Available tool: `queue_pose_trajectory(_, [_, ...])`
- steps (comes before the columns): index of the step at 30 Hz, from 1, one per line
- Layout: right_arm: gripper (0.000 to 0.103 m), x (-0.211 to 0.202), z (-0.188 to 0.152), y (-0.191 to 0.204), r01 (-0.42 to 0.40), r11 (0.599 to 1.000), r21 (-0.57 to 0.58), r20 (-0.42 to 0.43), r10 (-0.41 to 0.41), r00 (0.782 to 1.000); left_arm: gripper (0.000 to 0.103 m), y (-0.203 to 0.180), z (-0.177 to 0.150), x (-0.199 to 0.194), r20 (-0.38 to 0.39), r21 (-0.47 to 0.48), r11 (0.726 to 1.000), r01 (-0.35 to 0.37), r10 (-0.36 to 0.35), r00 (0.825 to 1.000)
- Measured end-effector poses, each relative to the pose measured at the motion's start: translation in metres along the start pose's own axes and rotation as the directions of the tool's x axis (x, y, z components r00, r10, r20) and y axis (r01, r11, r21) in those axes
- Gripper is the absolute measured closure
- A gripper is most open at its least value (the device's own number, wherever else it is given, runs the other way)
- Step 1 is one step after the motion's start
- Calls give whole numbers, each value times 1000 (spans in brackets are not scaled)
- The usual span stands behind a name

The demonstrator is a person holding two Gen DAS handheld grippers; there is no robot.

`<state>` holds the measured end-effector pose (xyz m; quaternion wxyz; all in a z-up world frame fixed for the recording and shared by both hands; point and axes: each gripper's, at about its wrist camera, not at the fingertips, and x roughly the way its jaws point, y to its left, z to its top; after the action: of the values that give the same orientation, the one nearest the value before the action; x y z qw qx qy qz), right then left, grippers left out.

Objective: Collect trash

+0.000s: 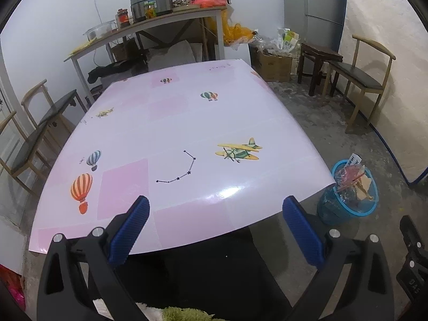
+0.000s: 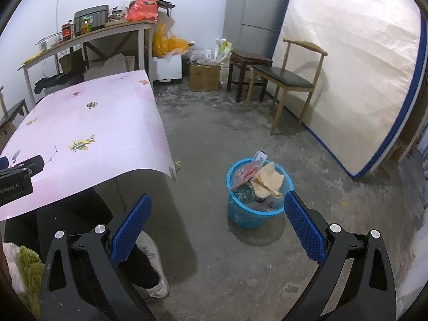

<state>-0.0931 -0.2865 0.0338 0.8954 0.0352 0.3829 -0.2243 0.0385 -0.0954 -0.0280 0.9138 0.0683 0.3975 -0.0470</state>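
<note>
trash already fills the blue bin [image 2: 255, 195] at the lower centre of the right wrist view, where crumpled paper [image 2: 268, 180] and plastic wrappers [image 2: 244, 172] reach its rim; in the left view the same bin sits at the lower right, on the floor just beside the table corner. the table [image 1: 174, 133], under its pink cloth with printed balloons and planes, shows no loose litter that i can make out, so the collecting looks close to finished. the left gripper [image 1: 216, 222] hangs over the table's near edge with its blue fingers wide apart and nothing between them; the right gripper [image 2: 218, 220] hovers above the concrete floor, equally spread and empty. to do this step well, scan the floor near the bin, since a small scrap [image 2: 176, 164] lies under the cloth's drooping corner at mid-frame. the person's shoe [image 2: 153, 264] and the overhanging cloth crowd that reach; the chair [image 2: 290, 80] stands well apart
</note>
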Motion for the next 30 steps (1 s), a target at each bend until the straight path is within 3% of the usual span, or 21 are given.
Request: queue_pose_trajectory(30, [8, 6, 6, 7, -38, 999, -35, -6, 38, 999, 6, 6, 0, 0, -6, 1, 1000, -9, 9, 1000])
